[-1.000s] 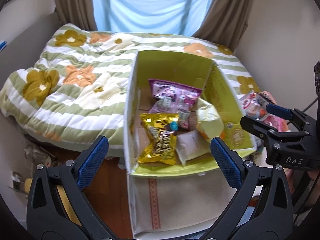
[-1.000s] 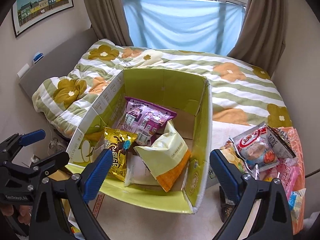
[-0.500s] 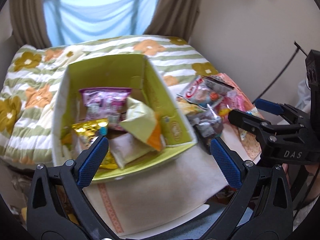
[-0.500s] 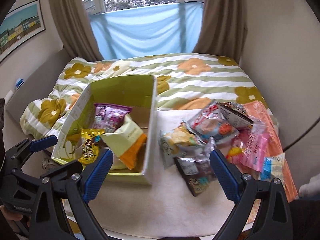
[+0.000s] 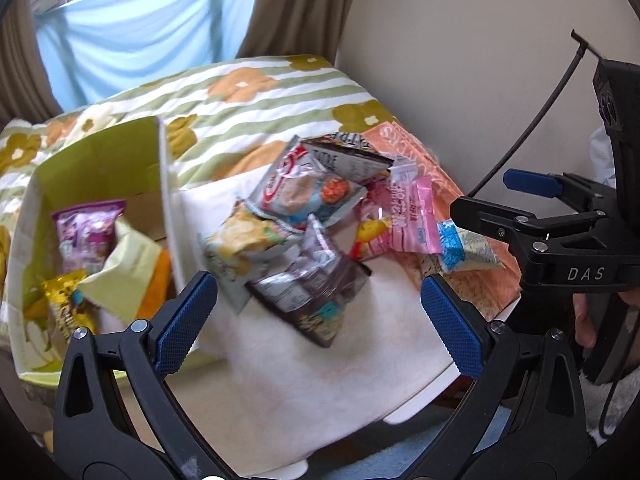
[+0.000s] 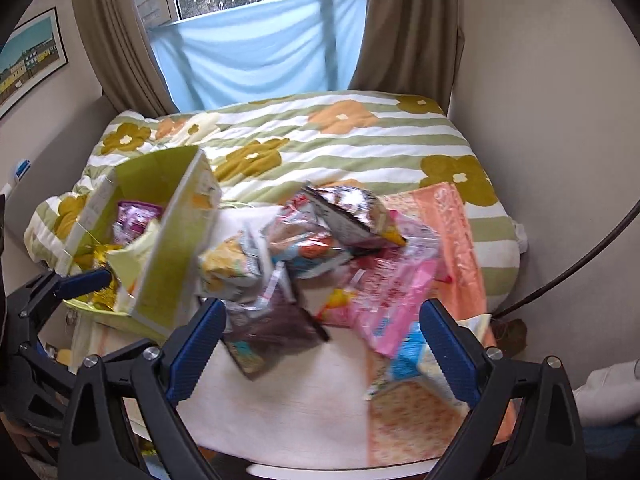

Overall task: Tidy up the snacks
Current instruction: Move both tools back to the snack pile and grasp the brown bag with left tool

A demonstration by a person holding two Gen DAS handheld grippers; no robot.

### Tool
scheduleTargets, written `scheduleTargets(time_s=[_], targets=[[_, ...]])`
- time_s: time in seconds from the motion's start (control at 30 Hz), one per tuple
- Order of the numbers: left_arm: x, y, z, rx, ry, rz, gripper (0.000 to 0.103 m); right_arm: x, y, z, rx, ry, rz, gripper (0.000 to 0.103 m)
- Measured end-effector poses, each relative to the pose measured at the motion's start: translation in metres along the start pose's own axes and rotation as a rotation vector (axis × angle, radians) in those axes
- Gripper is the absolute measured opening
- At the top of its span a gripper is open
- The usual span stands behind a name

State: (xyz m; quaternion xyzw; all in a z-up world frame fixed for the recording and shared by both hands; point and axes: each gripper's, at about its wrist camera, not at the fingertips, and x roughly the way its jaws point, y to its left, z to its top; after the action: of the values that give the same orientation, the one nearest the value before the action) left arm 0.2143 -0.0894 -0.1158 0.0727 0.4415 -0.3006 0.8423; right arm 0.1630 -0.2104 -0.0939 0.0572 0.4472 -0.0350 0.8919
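The loose snack packets lie in an overlapping heap on the white cloth (image 5: 304, 380) covering the counter. The nearest is the dark brown packet (image 5: 310, 292), which sits directly ahead of the left hand-held gripper (image 5: 316, 324), between and just beyond its two blue pads. Its long axis runs diagonally, from the far left toward the near right of that gripper. In the right wrist view the same packet (image 6: 272, 328) lies toward the left finger of the right hand-held gripper (image 6: 322, 344), so the left one appears better centred on it.

Beyond the brown packet are a yellow packet (image 5: 240, 244), a red-and-white packet (image 5: 304, 188) and, to the right, a pink packet (image 5: 404, 216) and a small blue-and-white packet (image 5: 464, 248). The pink and blue-and-white packets lie closer to the right hand-held gripper.

The green box (image 5: 100, 152) stands to the left of the heap and already contains a purple packet (image 5: 86, 228), a pale yellow-green packet (image 5: 128, 276) and a gold packet (image 5: 66, 308).

Both hand-held grippers are spread wide, with nothing between the pads. Both point forward and downward over the near edge of the counter. The right one appears at the right edge of the left wrist view, beside the heap.
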Motion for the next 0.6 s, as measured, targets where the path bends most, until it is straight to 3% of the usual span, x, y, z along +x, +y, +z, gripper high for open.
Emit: scheduleTargets(time_s=[0.1,0.27,0.5,0.6], targets=[[0.023,-0.019,0.01,0.028,0.042,-0.006,0.101,0.012,-0.033,0.002,0.01,0.026,0.023,0.096],[0.059,-0.032,0.013,0.081,0.114,0.055,0.101,0.042,-0.072,0.005,0.013,0.105,0.075,0.096],[0.108,-0.036,-0.008,0.198,0.233,0.111,0.101,0.103,-0.095,0.004,0.082,0.238,0.186,0.096],[0.127,-0.037,-0.013,0.255,0.267,0.137,0.101,0.124,-0.095,0.004,0.096,0.272,0.192,0.096]])
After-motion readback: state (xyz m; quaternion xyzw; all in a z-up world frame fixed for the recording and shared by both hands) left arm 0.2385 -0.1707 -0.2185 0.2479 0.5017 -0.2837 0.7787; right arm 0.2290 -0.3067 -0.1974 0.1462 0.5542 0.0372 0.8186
